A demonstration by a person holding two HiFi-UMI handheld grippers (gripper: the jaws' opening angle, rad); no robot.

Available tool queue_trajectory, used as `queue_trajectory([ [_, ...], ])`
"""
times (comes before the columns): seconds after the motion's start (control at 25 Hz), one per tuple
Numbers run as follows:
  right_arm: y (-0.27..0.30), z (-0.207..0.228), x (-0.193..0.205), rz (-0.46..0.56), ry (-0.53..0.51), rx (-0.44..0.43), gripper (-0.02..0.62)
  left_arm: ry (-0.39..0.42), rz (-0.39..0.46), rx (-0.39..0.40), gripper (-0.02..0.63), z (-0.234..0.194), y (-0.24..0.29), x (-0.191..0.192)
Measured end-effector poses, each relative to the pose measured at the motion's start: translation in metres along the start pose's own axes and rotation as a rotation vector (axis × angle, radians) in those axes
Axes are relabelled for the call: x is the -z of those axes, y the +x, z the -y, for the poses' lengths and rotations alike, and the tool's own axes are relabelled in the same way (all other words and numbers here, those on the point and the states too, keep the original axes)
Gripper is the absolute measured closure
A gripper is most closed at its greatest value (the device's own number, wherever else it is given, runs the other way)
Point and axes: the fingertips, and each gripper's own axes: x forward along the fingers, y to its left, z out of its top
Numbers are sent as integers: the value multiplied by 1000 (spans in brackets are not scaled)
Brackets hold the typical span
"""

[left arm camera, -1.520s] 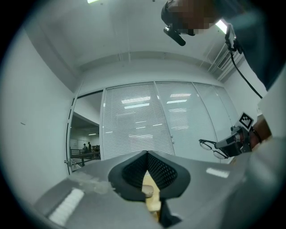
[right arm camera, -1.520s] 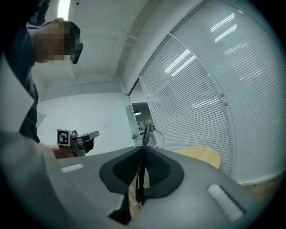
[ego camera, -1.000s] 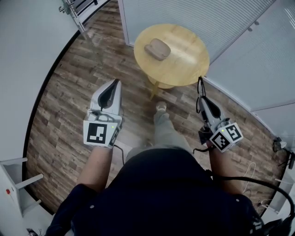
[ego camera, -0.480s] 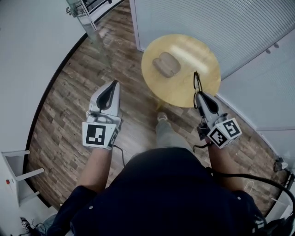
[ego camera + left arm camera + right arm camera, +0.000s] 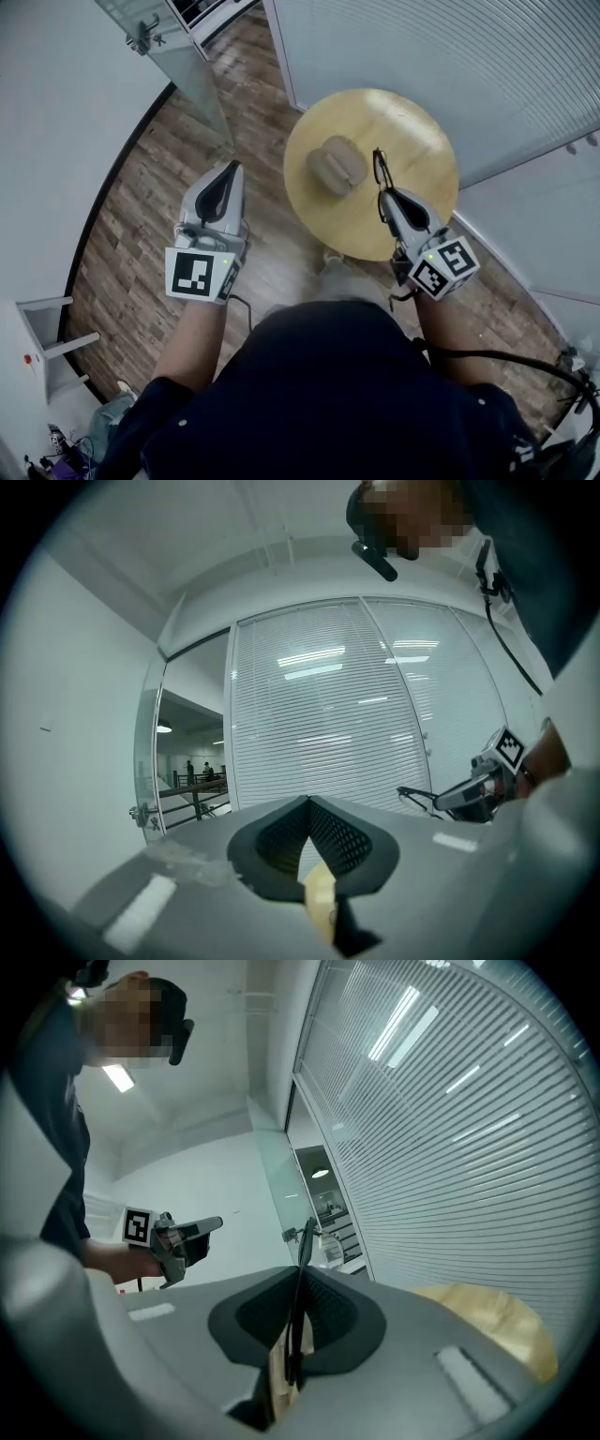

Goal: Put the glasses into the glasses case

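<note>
A beige glasses case [image 5: 336, 164] lies shut on the round wooden table [image 5: 412, 141]. My right gripper [image 5: 383, 192] is shut on black glasses [image 5: 382, 172], which stick out past its tips over the table just right of the case. In the right gripper view the glasses' frame [image 5: 302, 1246] stands upright between the jaws of the right gripper [image 5: 298, 1274]. My left gripper [image 5: 234, 169] hovers over the floor left of the table, shut, holding nothing. Its jaws meet at their tips in the left gripper view [image 5: 307, 801].
White slatted blinds [image 5: 422, 47] run behind the table. A glass door with a metal handle [image 5: 150, 36] stands at the upper left. A white shelf [image 5: 42, 342] is at the lower left. The person's shoe [image 5: 333, 258] shows on the wood floor by the table's near edge.
Both grippers have moved forward toward the table. The right gripper with the glasses, earlier over the floor beside the table, is now above the tabletop next to the case.
</note>
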Motion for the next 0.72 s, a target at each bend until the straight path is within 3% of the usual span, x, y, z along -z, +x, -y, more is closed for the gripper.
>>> queue_trajectory([
  [0.28,43,50,11,-88,16,-44,568,-15,-27,-34,604,-12,56,7],
  [0.72,106,56,22,-166,43,-47,568,-76,-65,-40,604,-61,81,41],
])
